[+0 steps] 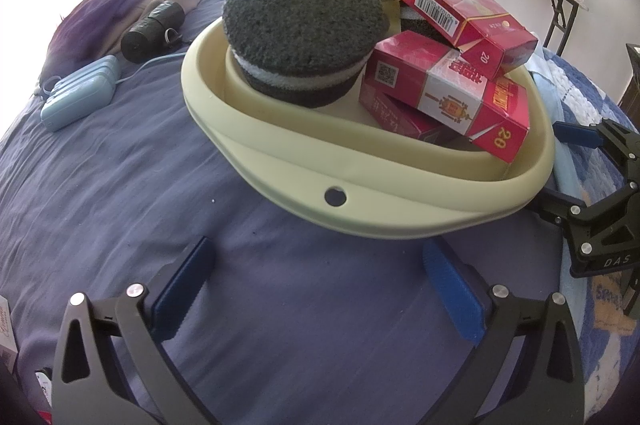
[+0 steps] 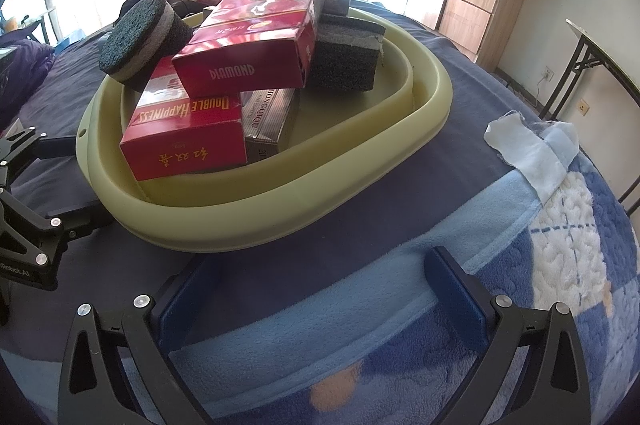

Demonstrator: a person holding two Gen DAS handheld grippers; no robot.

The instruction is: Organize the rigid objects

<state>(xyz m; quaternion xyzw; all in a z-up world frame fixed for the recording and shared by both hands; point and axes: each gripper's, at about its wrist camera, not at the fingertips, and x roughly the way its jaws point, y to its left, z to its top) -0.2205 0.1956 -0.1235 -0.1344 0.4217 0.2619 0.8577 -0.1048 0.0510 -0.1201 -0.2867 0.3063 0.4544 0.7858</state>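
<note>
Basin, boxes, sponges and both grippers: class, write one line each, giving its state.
Basin: upright on the bed, filled.
Diamond box: tilted on top of the pile.
Double Happiness box: closed, beneath the Diamond box.
Round sponge: leaning on the basin's inner wall.
Block sponge: inside the basin.
Left gripper: open, empty.
Right gripper: open, empty.

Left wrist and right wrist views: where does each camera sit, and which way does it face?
Left wrist: sits behind the open left gripper, low over the purple bedsheet, facing the cream basin; the right gripper shows at the right edge.
Right wrist: sits behind the open right gripper, over a blue blanket, facing the basin from its other side; the left gripper shows at left.
Shared: the basin, red cigarette boxes, round sponge.
</note>
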